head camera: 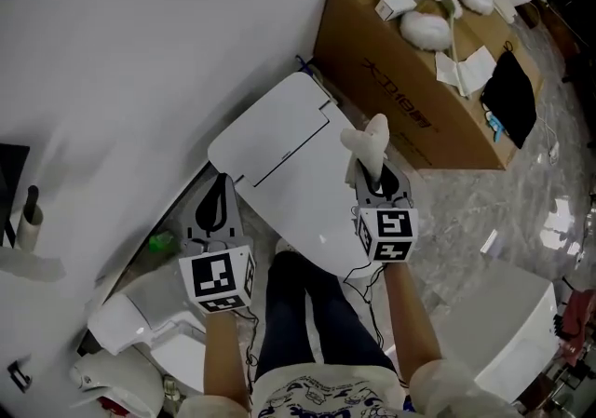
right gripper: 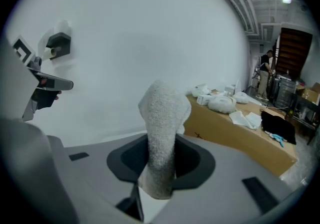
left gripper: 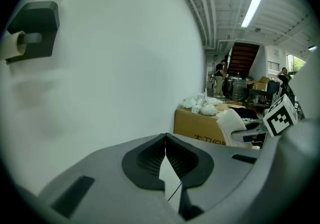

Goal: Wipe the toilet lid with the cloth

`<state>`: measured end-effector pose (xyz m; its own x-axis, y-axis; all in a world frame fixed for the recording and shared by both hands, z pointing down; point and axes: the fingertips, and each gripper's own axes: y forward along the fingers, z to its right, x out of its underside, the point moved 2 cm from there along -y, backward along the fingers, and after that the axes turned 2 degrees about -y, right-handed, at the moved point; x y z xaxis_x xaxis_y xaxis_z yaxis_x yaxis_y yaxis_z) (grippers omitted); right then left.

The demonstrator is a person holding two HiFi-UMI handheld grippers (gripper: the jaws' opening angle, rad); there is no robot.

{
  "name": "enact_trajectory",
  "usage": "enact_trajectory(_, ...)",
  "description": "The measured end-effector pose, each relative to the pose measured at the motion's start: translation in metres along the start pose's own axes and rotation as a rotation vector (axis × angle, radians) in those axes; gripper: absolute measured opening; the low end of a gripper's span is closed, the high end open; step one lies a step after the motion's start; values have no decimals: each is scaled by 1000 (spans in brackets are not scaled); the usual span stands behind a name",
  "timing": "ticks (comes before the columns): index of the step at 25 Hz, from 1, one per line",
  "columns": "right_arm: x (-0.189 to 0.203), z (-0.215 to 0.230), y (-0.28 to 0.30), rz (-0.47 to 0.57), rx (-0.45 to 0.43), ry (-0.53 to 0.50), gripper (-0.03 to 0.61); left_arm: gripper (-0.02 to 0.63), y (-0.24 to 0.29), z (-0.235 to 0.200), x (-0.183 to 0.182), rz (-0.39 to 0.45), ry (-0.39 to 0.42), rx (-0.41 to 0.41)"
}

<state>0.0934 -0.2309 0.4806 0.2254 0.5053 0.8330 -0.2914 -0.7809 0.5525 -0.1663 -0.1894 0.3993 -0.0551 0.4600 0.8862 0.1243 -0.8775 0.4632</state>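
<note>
The cloth [head camera: 373,141], pale and fluffy, stands up out of the right claw [head camera: 376,182], over the right edge of the toilet lid [head camera: 279,160]. In the right gripper view the cloth [right gripper: 161,118] is pinched between the two jaws of this claw [right gripper: 159,154], and its free end rises above them as a thick roll. The lid is white, closed and flat, and it lies just in front of the person's legs [head camera: 312,300]. I cannot tell if the cloth touches the lid. The right gripper view looks at the wall [head camera: 140,34] and not downward, so I judge that the cloth is held above the lid.

The step in hand, as I read it, is to bring the cloth to the lid; the wiping is not yet begun. The next move calls for tipping the right claw down until the free end lies on the lid, and then for a stroke across it with light pressure.

The left claw [head camera: 220,188] is at the left edge of the lid. Its jaws [left gripper: 165,140] meet at the tips and nothing is between them. The forearms [head camera: 226,351] reach forward, one at each side of the lid, and both claws point toward the wall.

Behind the lid to the right stands a cardboard box [head camera: 410,81] with white bundles on top. Left of the lid, a toilet paper holder [left gripper: 31,28] hangs on the wall.
</note>
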Motion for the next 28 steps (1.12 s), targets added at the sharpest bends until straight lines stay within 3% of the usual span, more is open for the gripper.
enact_trajectory(16,97,-1,102,-187,-49,-75,107,9,41,1,83,-102,-18,11)
enact_trajectory(28,137,0,169,-301,-95,-229,109,9,53,1,126,-161,-36,4)
